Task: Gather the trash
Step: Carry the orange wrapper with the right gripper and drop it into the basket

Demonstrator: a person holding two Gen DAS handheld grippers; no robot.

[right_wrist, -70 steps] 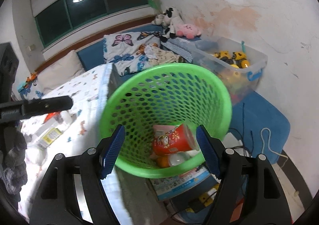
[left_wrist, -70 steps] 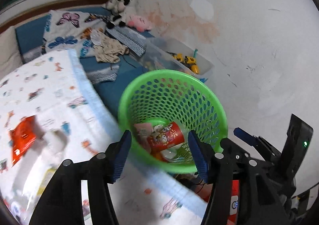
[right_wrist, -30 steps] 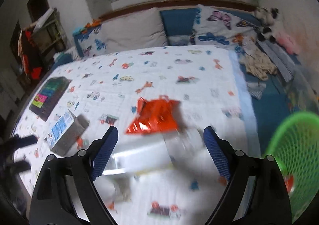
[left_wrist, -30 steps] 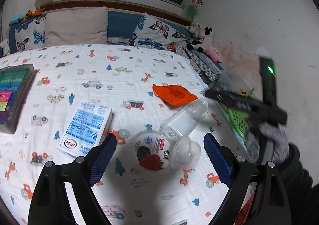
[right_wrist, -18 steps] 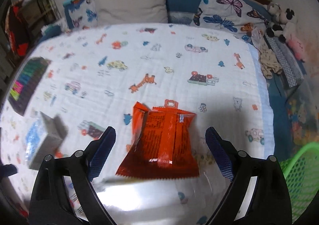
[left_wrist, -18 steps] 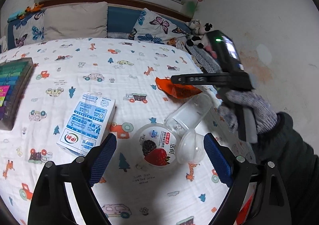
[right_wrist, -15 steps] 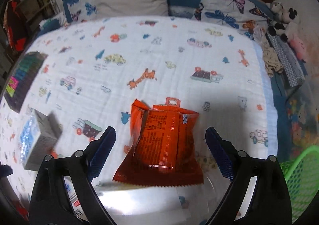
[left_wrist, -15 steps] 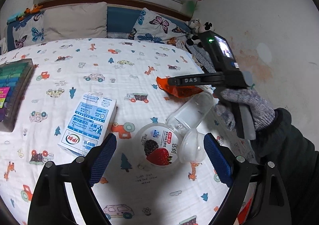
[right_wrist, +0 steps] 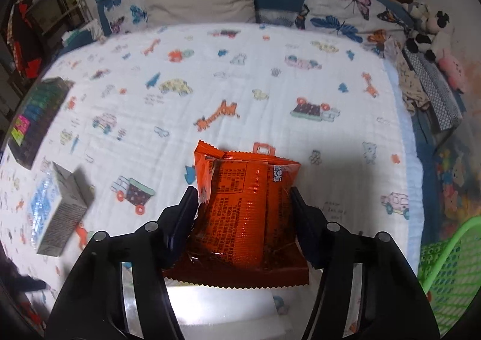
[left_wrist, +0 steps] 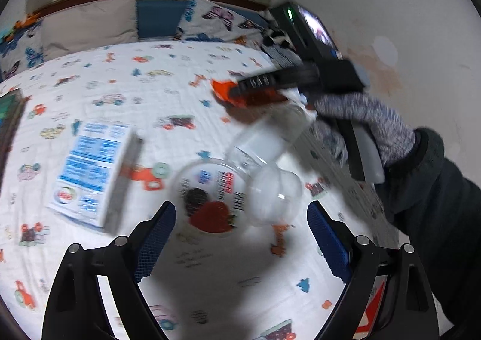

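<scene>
On the left of the white cartoon-print bedsheet (right_wrist: 270, 93) lies a dark tray of coloured sticky notes (right_wrist: 33, 114), and just right of it a blue-and-white rectangular carton (left_wrist: 90, 171) rests on its side. The left gripper (left_wrist: 240, 234) hovers above the sheet with its blue-padded jaws spread wide and nothing between them. Ahead of it lies a round clear plastic cup with a fruit-printed label (left_wrist: 210, 192), lying flat. Touching that cup's right side is a clear domed plastic lid (left_wrist: 276, 195), and a clear plastic bottle (left_wrist: 267, 135) lies tilted just behind both; motion blur hides their finer detail.

Further right, the right gripper (right_wrist: 243, 207) has its jaws drawn in to a medium gap, one dark finger against each side edge of the crinkled orange foil snack packet (right_wrist: 246, 213). The packet bulges between them while its serrated lower edge lies over the pale bottle beneath. In the left wrist view the same packet (left_wrist: 228, 90) shows as an orange blur under the right gripper, held in a grey knit-gloved hand (left_wrist: 360, 117).

At the far right edge, beside the bed, stands a bright green perforated plastic basket (right_wrist: 445, 261); its contents are out of view.
</scene>
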